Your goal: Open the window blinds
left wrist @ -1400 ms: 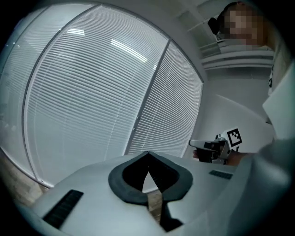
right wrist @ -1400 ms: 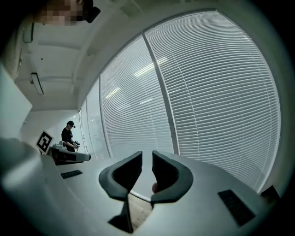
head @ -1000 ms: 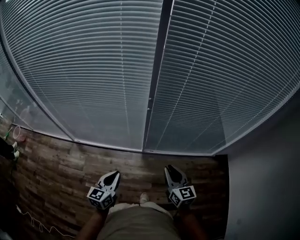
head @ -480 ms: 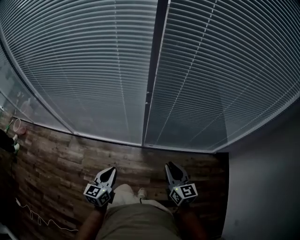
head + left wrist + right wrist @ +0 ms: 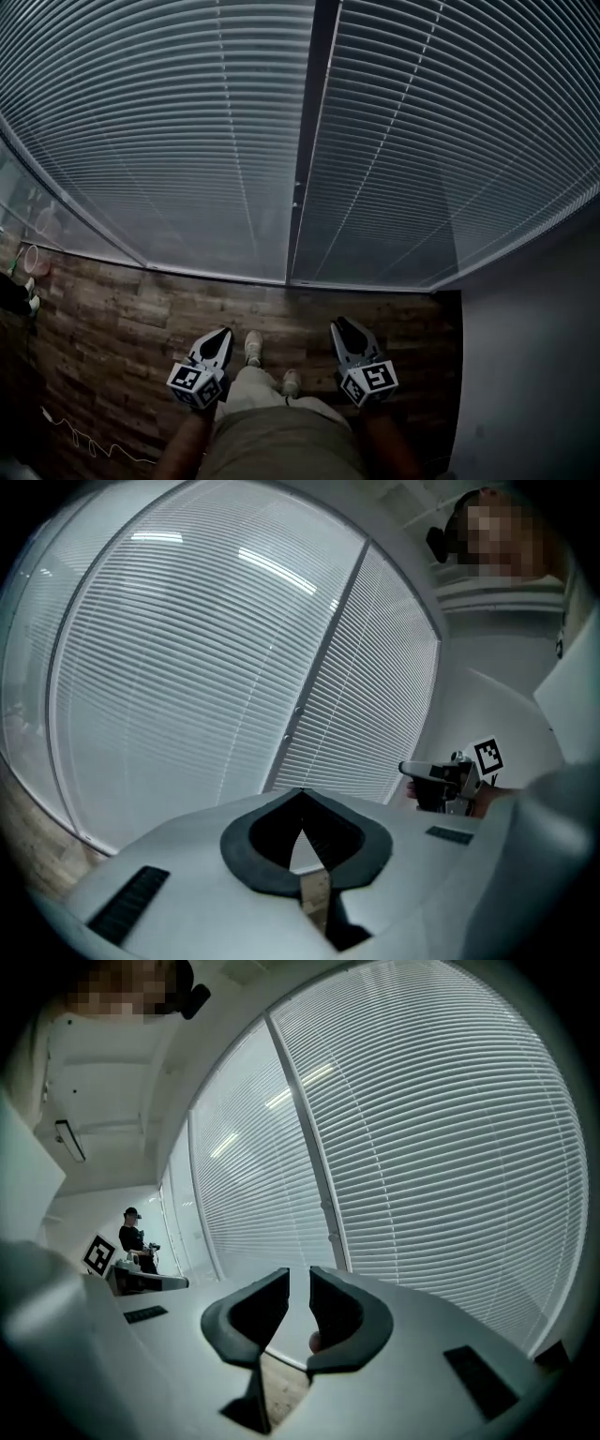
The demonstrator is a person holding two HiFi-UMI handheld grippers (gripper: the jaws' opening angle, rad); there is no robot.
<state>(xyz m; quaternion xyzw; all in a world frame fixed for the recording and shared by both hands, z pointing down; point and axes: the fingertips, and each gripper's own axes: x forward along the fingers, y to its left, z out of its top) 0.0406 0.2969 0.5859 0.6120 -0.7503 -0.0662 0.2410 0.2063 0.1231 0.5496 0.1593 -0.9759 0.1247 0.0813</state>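
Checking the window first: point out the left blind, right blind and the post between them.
left blind (image 5: 169, 141): head view, middle of its slats.
right blind (image 5: 450, 141): head view, middle of its slats.
post (image 5: 317, 75): head view, upper dark strip.

The head view looks steeply down from above the left gripper (image 5: 225, 332) and right gripper (image 5: 339, 322), onto the floor (image 5: 112, 328) and blinds (image 5: 187, 141). Each gripper view looks along its own jaws, almost level, at the blinds a little way off. All three views share the post (image 5: 307, 141) between the blinds.
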